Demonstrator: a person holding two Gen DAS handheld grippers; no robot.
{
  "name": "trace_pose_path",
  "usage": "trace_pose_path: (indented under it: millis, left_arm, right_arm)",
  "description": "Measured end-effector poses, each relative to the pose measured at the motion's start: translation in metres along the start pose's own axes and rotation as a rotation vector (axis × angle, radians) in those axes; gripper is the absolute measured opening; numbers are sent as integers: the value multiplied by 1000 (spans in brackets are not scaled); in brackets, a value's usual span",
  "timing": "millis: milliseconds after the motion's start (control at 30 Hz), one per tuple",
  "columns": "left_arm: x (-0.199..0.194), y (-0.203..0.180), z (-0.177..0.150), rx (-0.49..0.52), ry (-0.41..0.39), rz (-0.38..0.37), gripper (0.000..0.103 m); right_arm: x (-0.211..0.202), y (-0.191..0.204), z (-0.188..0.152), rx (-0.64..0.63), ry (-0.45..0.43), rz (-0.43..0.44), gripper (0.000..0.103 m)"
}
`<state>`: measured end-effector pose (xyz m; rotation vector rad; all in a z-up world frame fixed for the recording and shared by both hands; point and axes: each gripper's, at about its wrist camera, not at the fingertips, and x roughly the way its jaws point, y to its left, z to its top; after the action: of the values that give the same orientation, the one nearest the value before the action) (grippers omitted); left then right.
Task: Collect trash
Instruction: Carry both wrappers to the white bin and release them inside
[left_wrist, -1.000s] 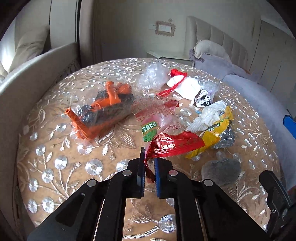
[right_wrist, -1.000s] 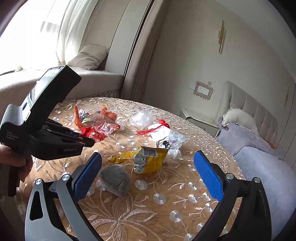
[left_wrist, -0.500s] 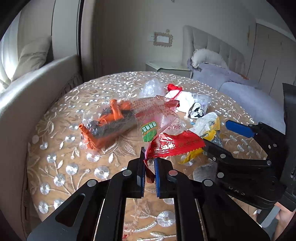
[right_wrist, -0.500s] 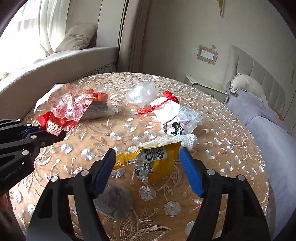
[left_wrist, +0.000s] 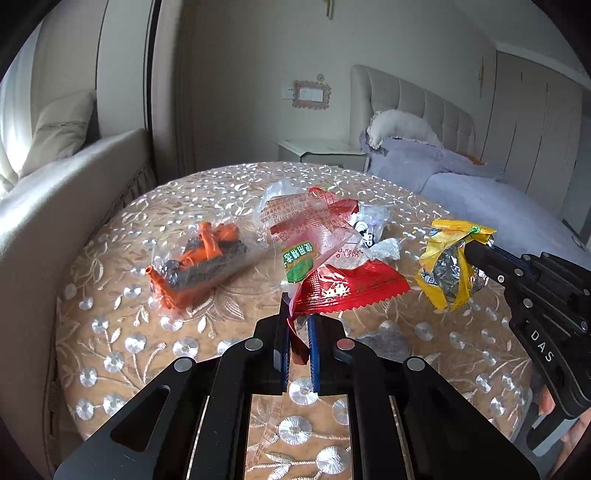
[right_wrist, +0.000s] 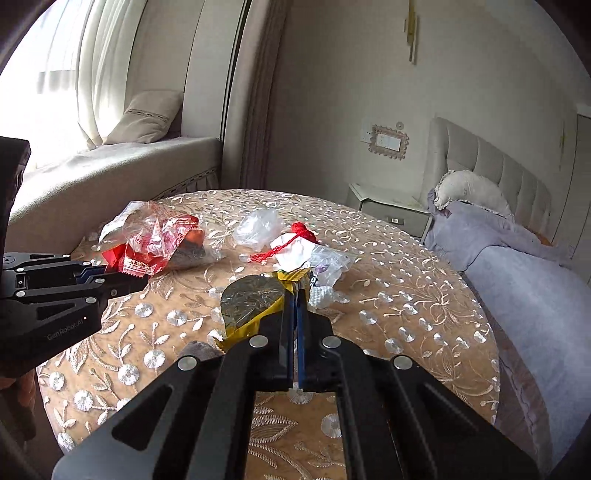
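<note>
A red snack wrapper (left_wrist: 351, 288) was clamped in the left gripper (left_wrist: 297, 332) and a yellow foil wrapper (left_wrist: 448, 267) in the just-closed right gripper (right_wrist: 295, 295), while an orange-filled bag (left_wrist: 199, 262), clear plastic (right_wrist: 258, 227) and a grey lump (left_wrist: 384, 341) were left on the surface (left_wrist: 110, 332).

Both wrist cameras look downward, close — sharing (from opposite sides) the table (left_wrist: 110, 332).
</note>
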<state>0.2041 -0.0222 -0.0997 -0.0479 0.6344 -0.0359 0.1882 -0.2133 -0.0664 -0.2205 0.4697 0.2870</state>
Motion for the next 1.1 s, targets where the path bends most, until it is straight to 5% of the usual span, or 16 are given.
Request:
trace_pose_path:
  millis: [167,433,767,1100]
  left_arm:
    - [-11,-43,-2,53,-27,-68,8]
    - [-19,-123,-12,146,-43,-215,8]
    - [-12,-233,-43,289,0,-373,8]
    - [4,-327,-83,409,69,-508,8]
  right_arm:
    - [-46,-20,-12,6,-82,-76,2]
    - [-100,-66,-43,54,-94,-213,2]
    - [-166,-123,-107,133,-83,-447,2]
    - [-200,-166,-170,248,-14,-575,2]
